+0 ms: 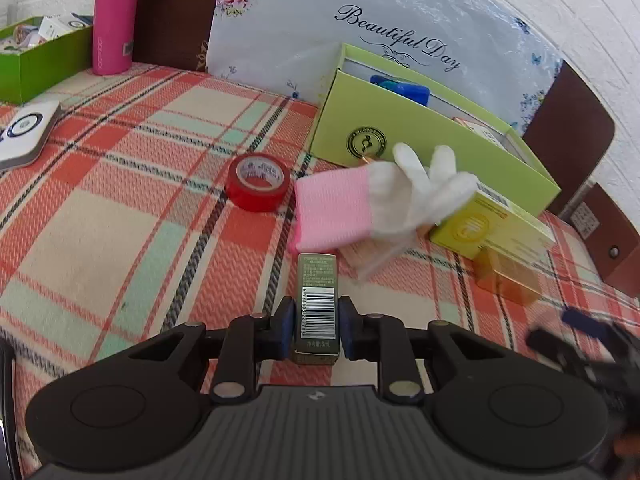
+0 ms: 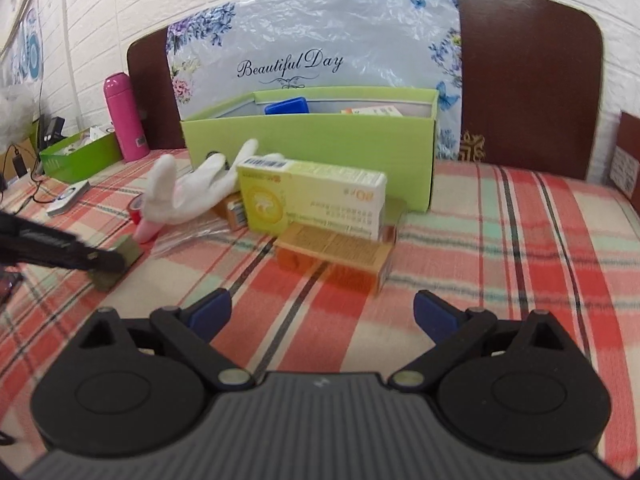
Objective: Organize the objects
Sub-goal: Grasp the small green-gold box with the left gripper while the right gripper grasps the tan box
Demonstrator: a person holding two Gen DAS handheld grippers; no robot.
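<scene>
My left gripper is shut on a small olive-green box with a barcode, low over the plaid cloth; the box also shows in the right wrist view. My right gripper is open and empty, just short of an orange box. A yellow-green medicine box lies on the orange box. A white and pink glove lies beside them. A red tape roll sits left of the glove. A light green open box stands behind, holding a blue item.
A pink bottle and a dark green tray of small items stand at the far left. A white device lies near them. A brown headboard with a floral plastic sheet rises behind the boxes.
</scene>
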